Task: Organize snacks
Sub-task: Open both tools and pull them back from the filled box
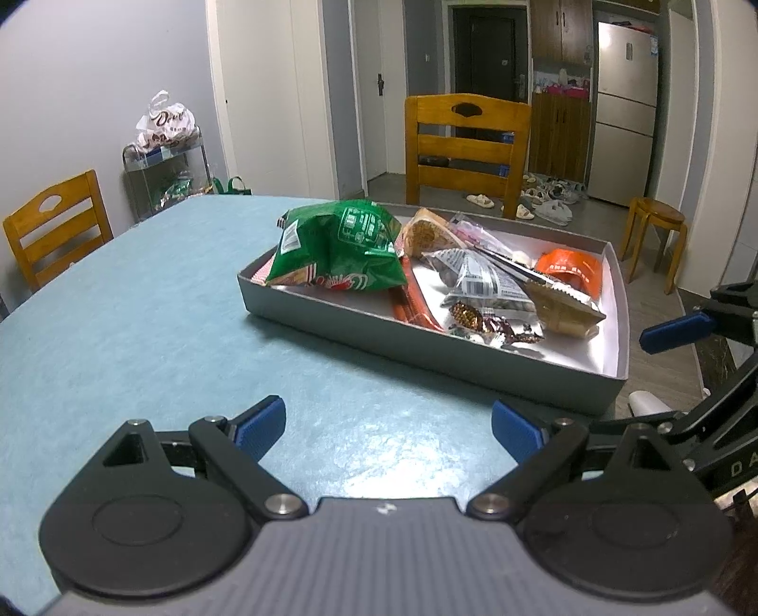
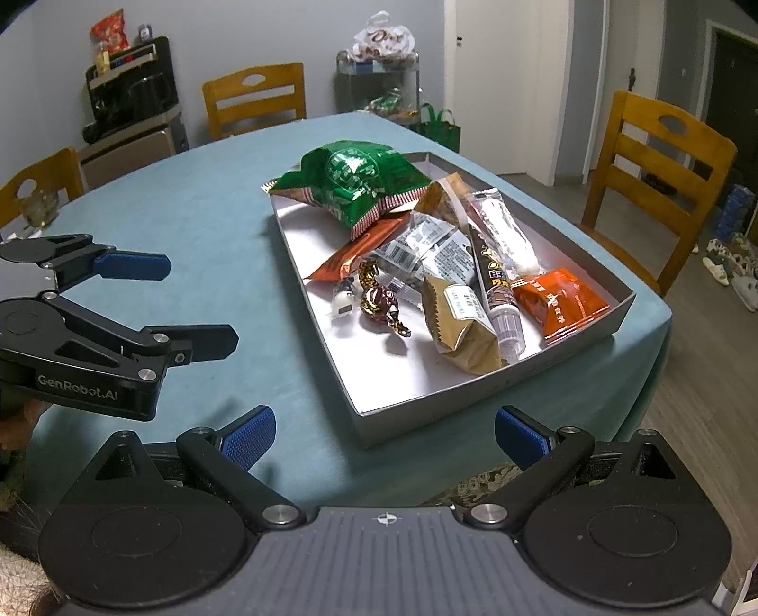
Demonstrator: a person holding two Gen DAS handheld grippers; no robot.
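A grey shallow box (image 1: 426, 348) (image 2: 473, 395) on the teal table holds several snacks. A big green bag (image 1: 338, 249) (image 2: 360, 182) lies at its far end. An orange packet (image 1: 571, 267) (image 2: 559, 301), a tan packet (image 1: 563, 305) (image 2: 457, 324), clear wrapped packs (image 1: 478, 282) (image 2: 426, 251) and foil candies (image 1: 478, 322) (image 2: 379, 303) lie nearer. My left gripper (image 1: 388, 429) (image 2: 189, 303) is open and empty over the table, short of the box. My right gripper (image 2: 386, 433) is open and empty at the box's near end; one of its fingers (image 1: 677, 329) shows in the left wrist view.
Wooden chairs (image 1: 466, 147) (image 2: 658, 185) (image 2: 256, 97) stand around the table. A wire cart with a white bag (image 1: 166, 123) (image 2: 383, 40) is by the wall. A small wooden stool (image 1: 656, 234) and shoes (image 1: 545, 199) are on the floor. The table's edge (image 2: 663, 312) is just past the box.
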